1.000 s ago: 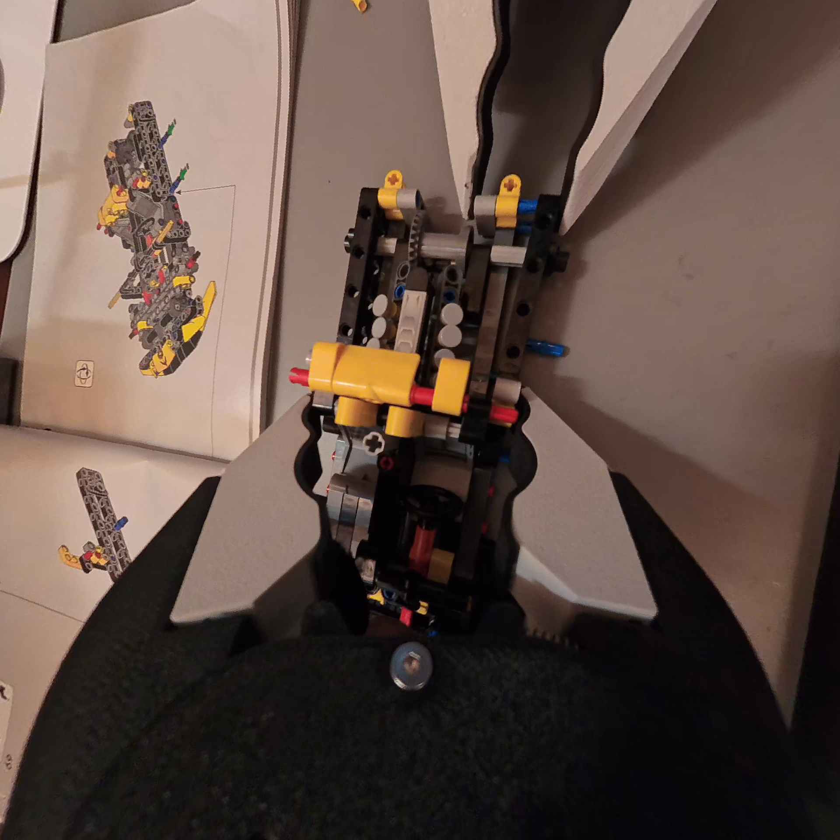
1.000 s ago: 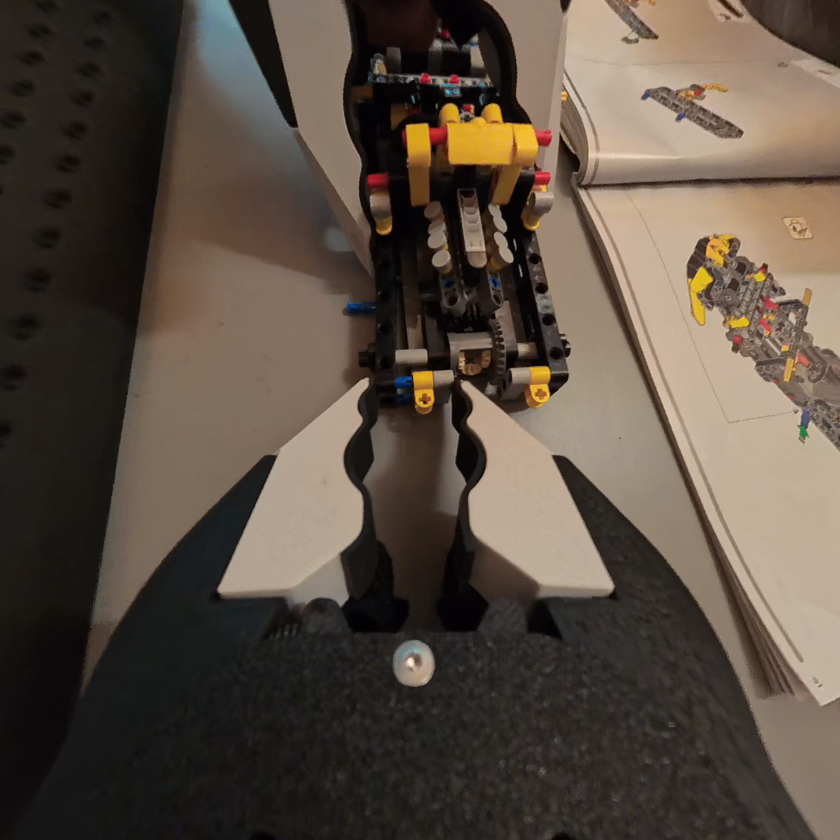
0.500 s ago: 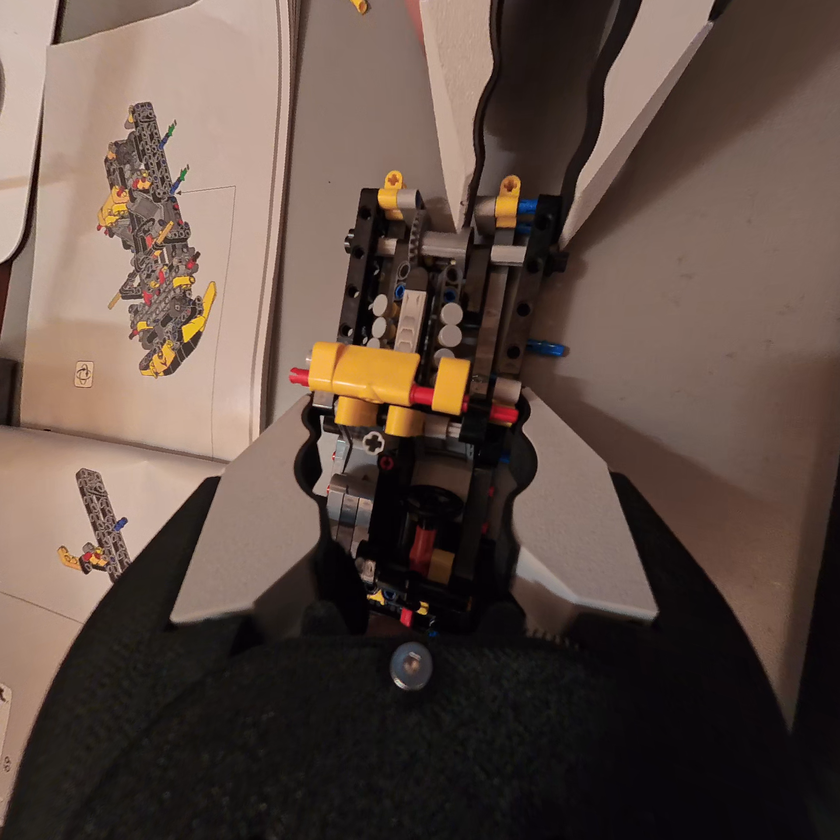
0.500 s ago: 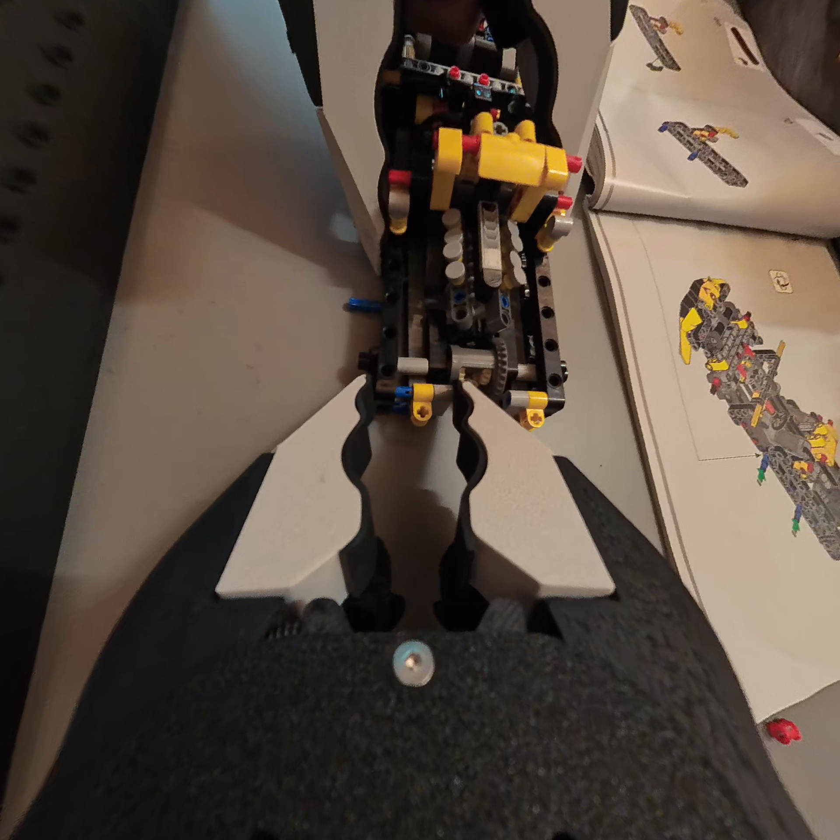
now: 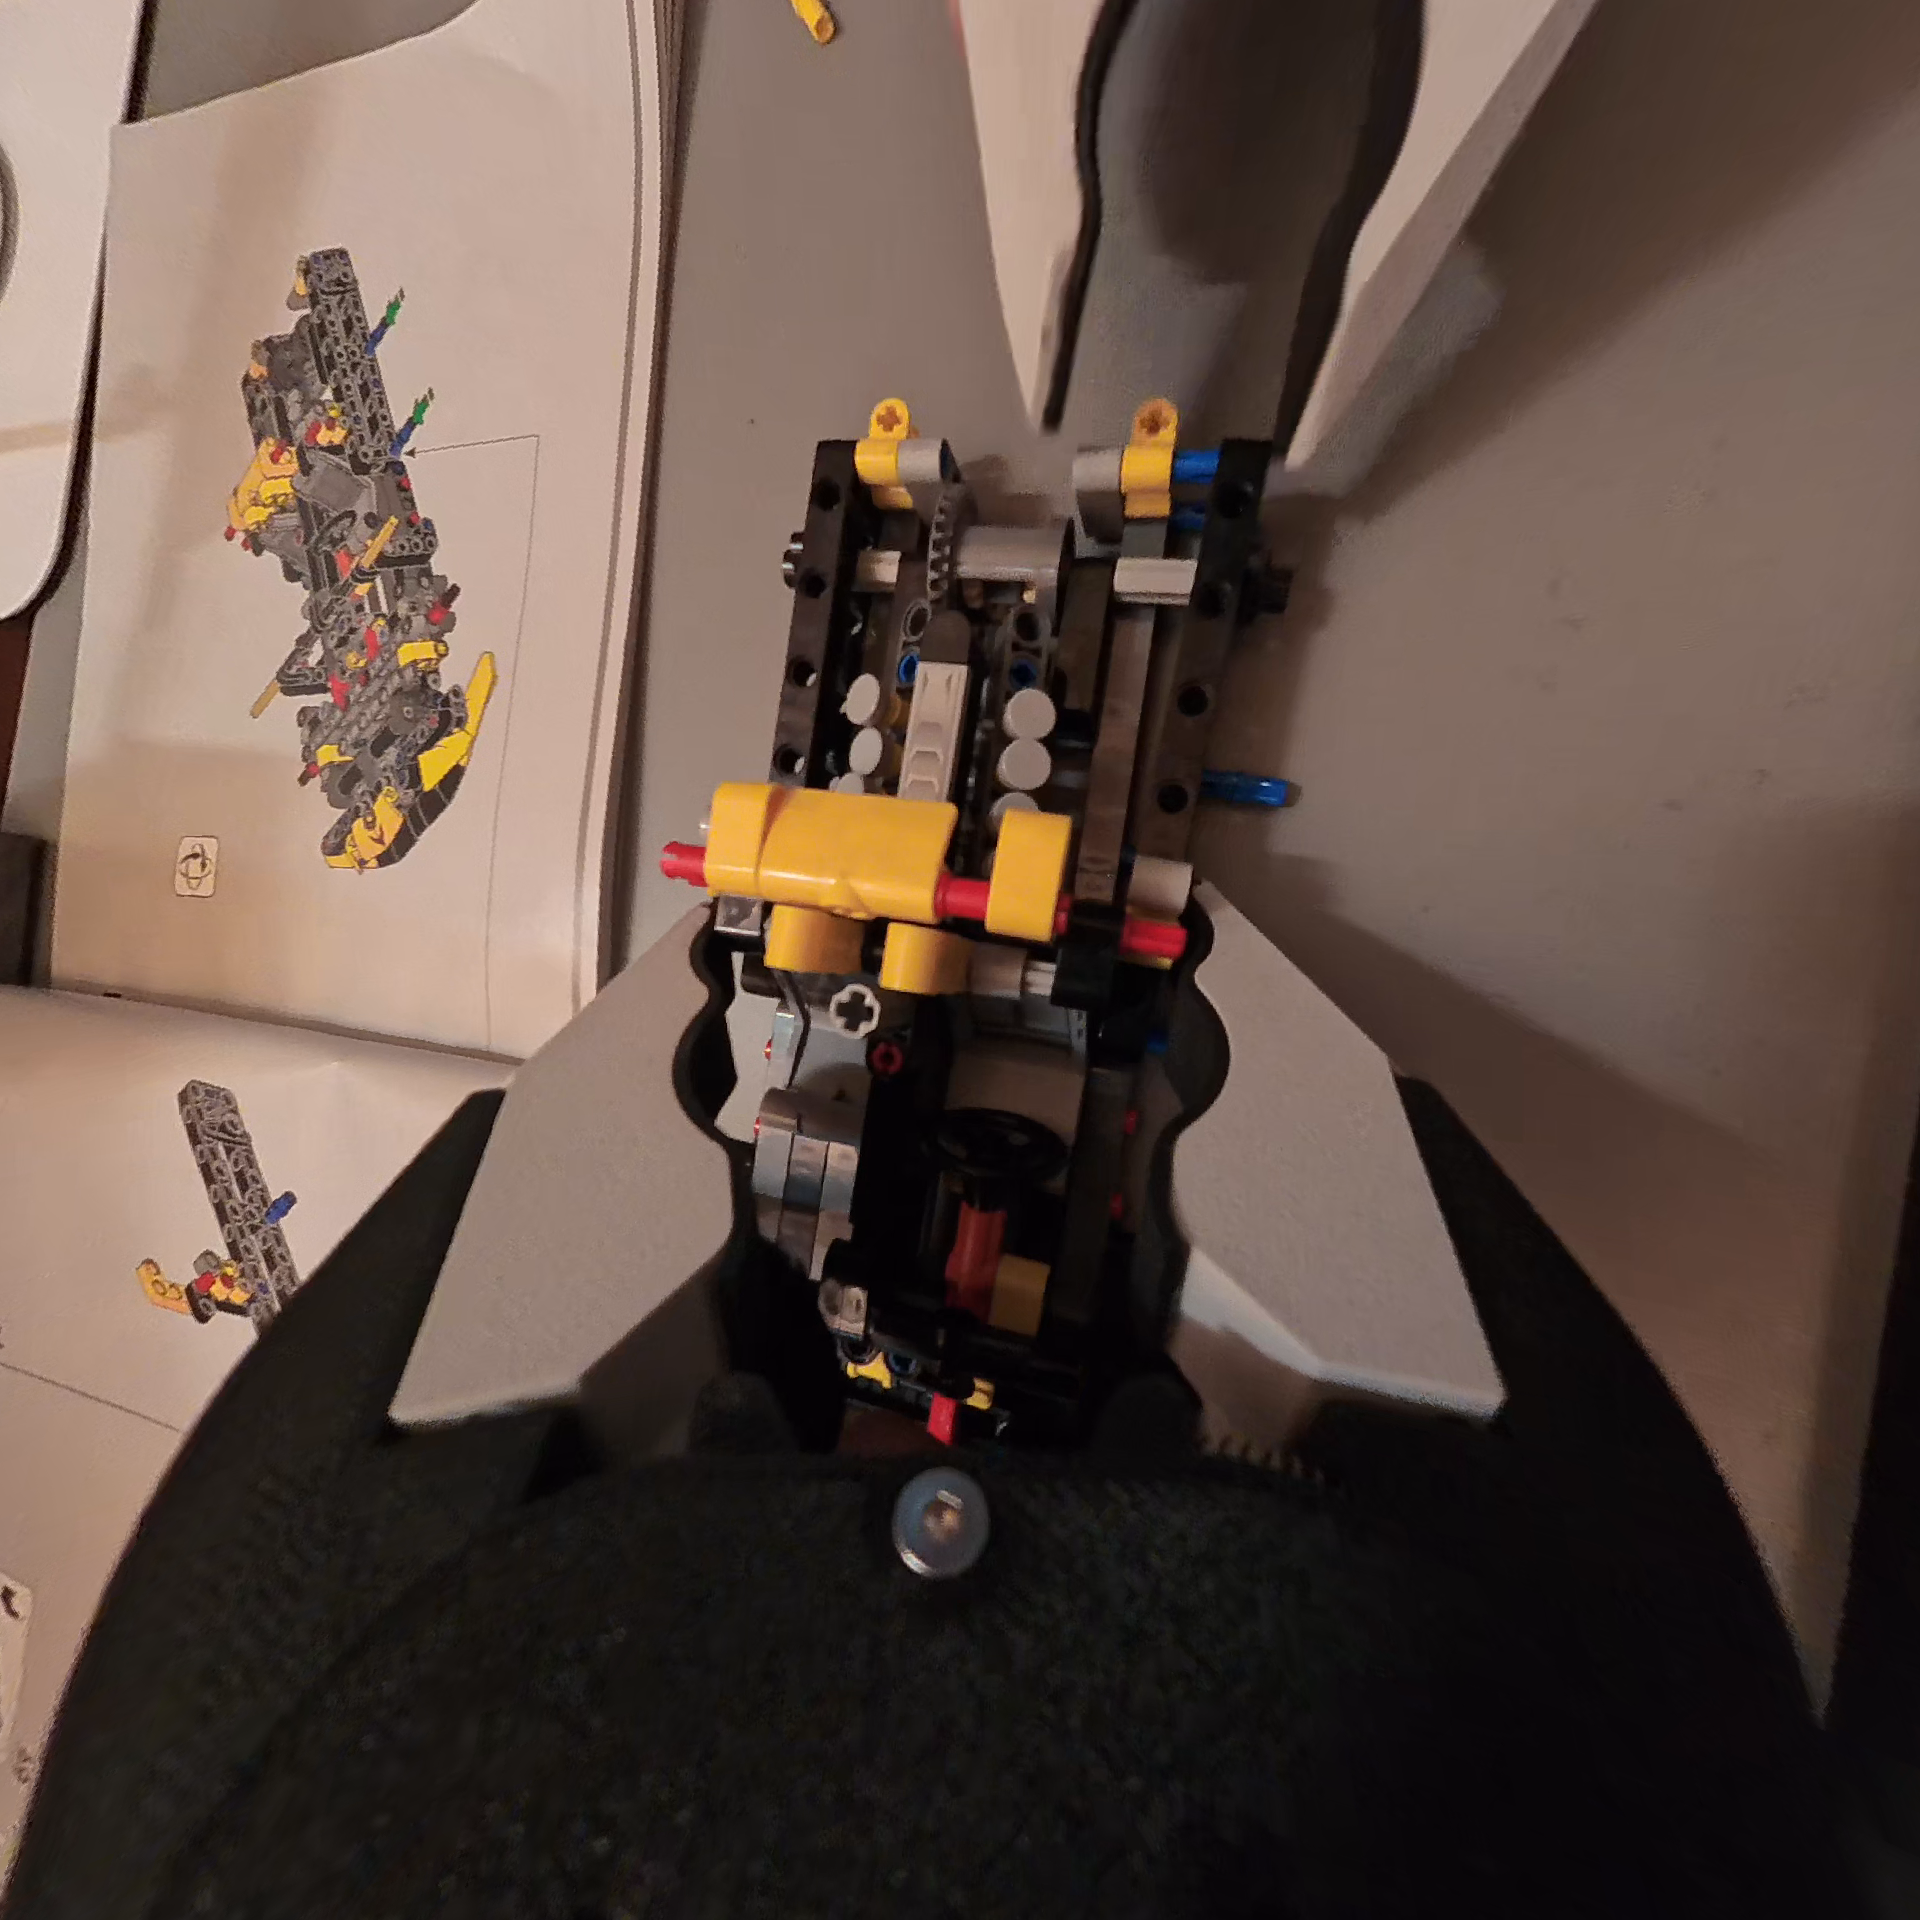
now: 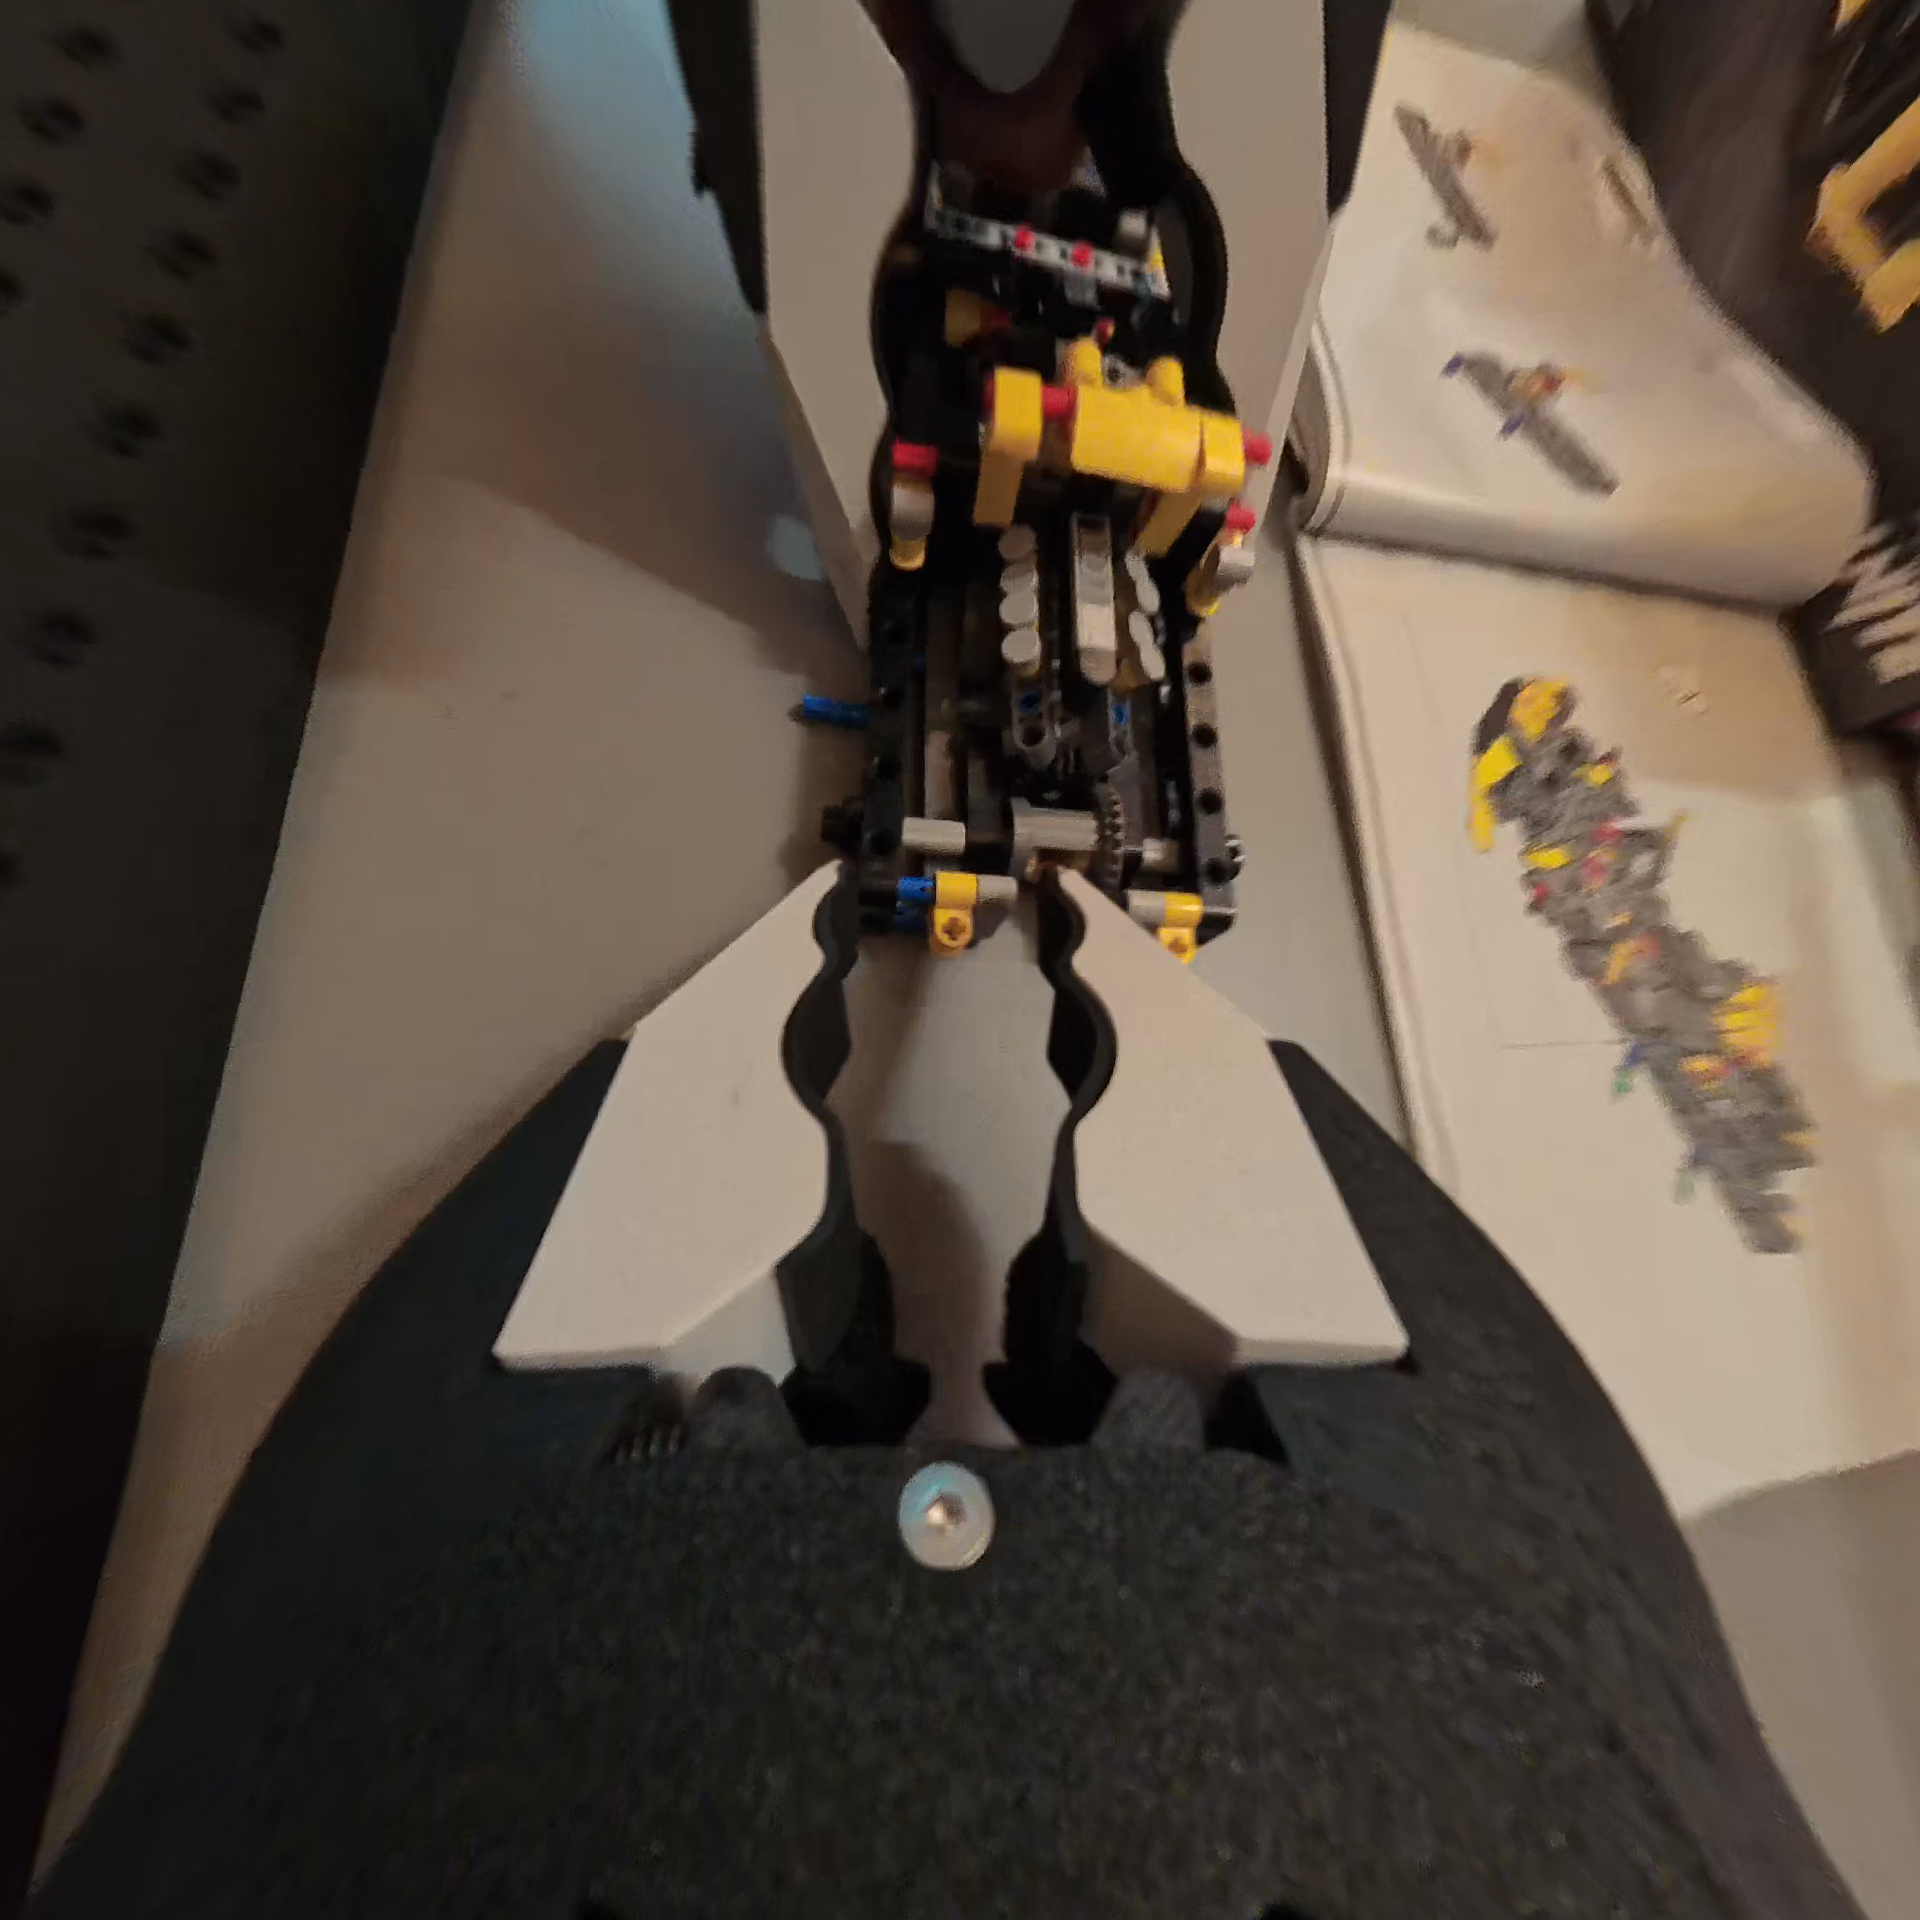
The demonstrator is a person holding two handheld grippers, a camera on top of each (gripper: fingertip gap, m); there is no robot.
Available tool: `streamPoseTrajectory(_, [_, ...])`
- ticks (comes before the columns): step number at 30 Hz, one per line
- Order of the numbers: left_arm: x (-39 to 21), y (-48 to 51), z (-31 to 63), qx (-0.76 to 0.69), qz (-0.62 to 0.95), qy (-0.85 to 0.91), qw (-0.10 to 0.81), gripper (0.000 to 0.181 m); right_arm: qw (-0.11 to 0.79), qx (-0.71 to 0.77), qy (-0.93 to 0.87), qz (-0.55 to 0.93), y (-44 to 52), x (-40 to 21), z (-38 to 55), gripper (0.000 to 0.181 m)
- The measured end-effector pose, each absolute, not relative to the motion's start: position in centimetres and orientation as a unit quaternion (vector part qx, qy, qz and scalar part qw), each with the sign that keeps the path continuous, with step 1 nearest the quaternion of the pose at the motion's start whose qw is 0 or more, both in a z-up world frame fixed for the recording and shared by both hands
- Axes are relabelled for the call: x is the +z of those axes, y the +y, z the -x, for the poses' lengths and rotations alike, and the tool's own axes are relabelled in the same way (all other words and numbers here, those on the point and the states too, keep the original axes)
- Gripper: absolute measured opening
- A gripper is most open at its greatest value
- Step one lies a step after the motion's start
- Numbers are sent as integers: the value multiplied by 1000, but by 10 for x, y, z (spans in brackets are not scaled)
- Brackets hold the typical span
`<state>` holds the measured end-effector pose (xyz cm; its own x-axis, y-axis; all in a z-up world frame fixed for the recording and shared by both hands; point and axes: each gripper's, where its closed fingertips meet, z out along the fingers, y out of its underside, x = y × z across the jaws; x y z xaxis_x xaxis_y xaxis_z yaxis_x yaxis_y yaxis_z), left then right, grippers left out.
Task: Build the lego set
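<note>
Left tool [image 5: 951, 1039] clamped on the lego chassis [image 5: 1013, 727], which lies on the table beside the manual [image 5: 343, 623]. Right tool [image 6: 940, 904] unclenched at its far end, fingertips maybe touching. Rigid frame but pins & gears prob pop off; grip black side beams.

left gripper [image 5: 951, 997]: black grainy-textured body | silver hex screw centred near the front | two pale grey wedge fingers [image 5: 582, 1174] with wavy black inner pads || right gripper [image 6: 940, 904]: same black body, silver screw, pale grey fingers [image 6: 1174, 1122], black wavy pads

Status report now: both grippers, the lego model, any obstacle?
Left gripper shut on lego model. Right gripper open, fingers at model's far end. Instruction booklet alongside, not in the way.
</note>
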<state>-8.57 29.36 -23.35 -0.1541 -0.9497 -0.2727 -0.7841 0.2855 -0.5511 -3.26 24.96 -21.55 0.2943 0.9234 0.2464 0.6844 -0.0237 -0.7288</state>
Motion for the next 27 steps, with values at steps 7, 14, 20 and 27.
streamPoseTrajectory(7, [-233,293,86,-143,576,750,294,85,298,82,-702,642,232,-210,36,30])
streamPoseTrajectory(14, [-233,293,86,-143,575,749,295,85,261,18,-764,590,238,-231,39,22])
streamPoseTrajectory(20, [-233,293,86,-143,575,749,295,85,266,12,-761,592,241,-236,42,15])
streamPoseTrajectory(27, [-233,293,86,-143,576,749,295,85,282,35,-740,610,241,-236,43,14])
